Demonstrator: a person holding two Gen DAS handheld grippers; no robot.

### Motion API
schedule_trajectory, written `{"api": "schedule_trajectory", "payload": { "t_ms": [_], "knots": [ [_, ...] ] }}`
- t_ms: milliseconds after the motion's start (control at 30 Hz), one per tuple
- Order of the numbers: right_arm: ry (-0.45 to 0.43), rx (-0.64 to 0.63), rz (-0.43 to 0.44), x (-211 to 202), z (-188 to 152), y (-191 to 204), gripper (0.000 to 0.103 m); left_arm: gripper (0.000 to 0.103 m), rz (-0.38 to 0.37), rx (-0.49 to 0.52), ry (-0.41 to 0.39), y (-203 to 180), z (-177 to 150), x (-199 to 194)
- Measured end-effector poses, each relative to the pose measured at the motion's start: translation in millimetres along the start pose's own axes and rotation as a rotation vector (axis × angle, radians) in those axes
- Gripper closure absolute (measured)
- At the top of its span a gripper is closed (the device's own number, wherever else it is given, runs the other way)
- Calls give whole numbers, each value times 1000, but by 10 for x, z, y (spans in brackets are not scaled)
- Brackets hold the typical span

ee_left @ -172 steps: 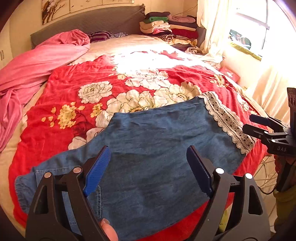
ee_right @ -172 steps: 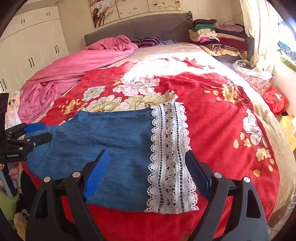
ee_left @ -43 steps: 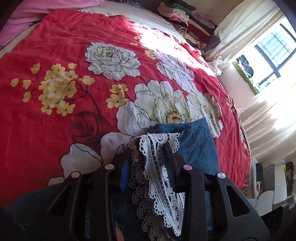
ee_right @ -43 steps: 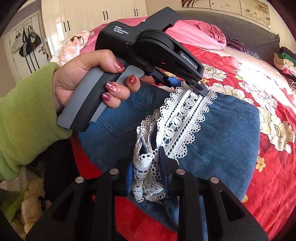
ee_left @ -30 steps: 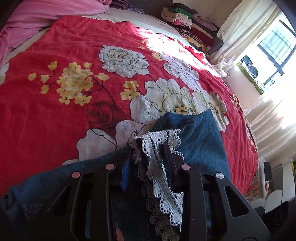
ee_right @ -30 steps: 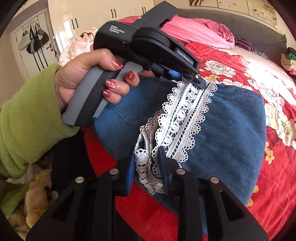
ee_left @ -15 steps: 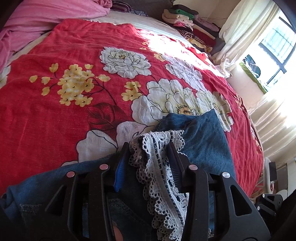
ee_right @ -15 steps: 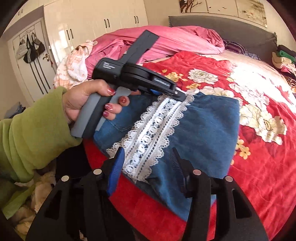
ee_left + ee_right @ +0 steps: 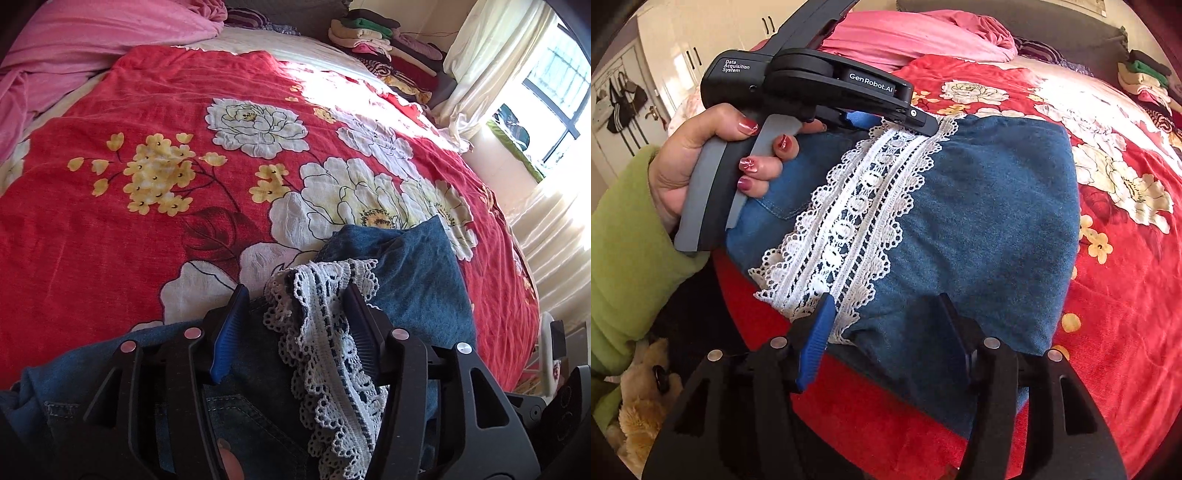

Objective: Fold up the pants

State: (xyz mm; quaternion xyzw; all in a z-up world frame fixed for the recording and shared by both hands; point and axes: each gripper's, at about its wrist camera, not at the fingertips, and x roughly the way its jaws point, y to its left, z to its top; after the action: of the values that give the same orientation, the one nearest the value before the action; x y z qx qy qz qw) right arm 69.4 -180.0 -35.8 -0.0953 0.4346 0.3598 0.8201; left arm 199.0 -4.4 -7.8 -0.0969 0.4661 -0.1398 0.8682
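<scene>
My left gripper (image 9: 295, 317) has its jaws opening, the lace hem (image 9: 325, 332) of the pants (image 9: 979, 229) lying loose between the blue pads, draped against the right one but no longer pinched. My right gripper (image 9: 886, 321) is opening too, parted to a middling width, with the near end of the lace and a bit of denim edge sitting under the gap and nothing clamped that I can see. In the right wrist view the person's left hand (image 9: 713, 162), in a green sleeve (image 9: 624, 236), holds the other tool with its tip over the far end of the lace band. Beyond the tools, the pants lie on the red floral bedspread (image 9: 147, 184) near the bed's front edge, doubled over so the lace-trimmed leg end rests up on the pocket area by the waist. I judge that one lengthwise fold is laid down and I am letting it go; the bundle is still fairly broad, so at least one more fold and some smoothing of the slightly bunched lace seem to remain. A pink blanket (image 9: 92, 40) and a stack of folded clothes (image 9: 388, 48) sit at the far end of the bed.
</scene>
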Motion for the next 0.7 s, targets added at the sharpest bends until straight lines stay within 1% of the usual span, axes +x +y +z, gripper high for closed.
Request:
{"api": "schedule_trajectory", "payload": {
  "t_ms": [33, 67, 133, 200, 333, 400, 500, 600, 633, 700],
  "knots": [
    [-2, 7, 5, -10, -6, -7, 48, 56, 5, 0, -4, -10, -1, -15],
    [-2, 13, 11, -24, -7, -16, 48, 53, 11, -1, -7, -18, -5, -31],
    [-9, 33, 30, -70, 7, -44, 44, 49, 7, -2, -12, -45, -12, -70],
    [-24, 50, 38, -144, 39, -93, 34, 43, 2, 6, -21, -85, -21, -122],
    [-73, 83, -11, -372, 48, -229, 34, 37, -5, 7, -42, -147, -21, -245],
    [-94, 105, -37, -471, 46, -313, 26, 32, -6, 6, -59, -171, -20, -322],
    [-117, 136, -79, -576, 34, -430, 21, 24, -3, 8, -81, -209, -35, -447],
    [-134, 169, -106, -642, 21, -529, 20, 17, 8, 11, -107, -234, -70, -597],
    [-139, 177, -114, -664, 16, -550, 20, 16, 16, 12, -115, -238, -81, -645],
    [-150, 188, -130, -693, 36, -588, 11, 12, 31, 13, -136, -240, -114, -761]
  ]
}}
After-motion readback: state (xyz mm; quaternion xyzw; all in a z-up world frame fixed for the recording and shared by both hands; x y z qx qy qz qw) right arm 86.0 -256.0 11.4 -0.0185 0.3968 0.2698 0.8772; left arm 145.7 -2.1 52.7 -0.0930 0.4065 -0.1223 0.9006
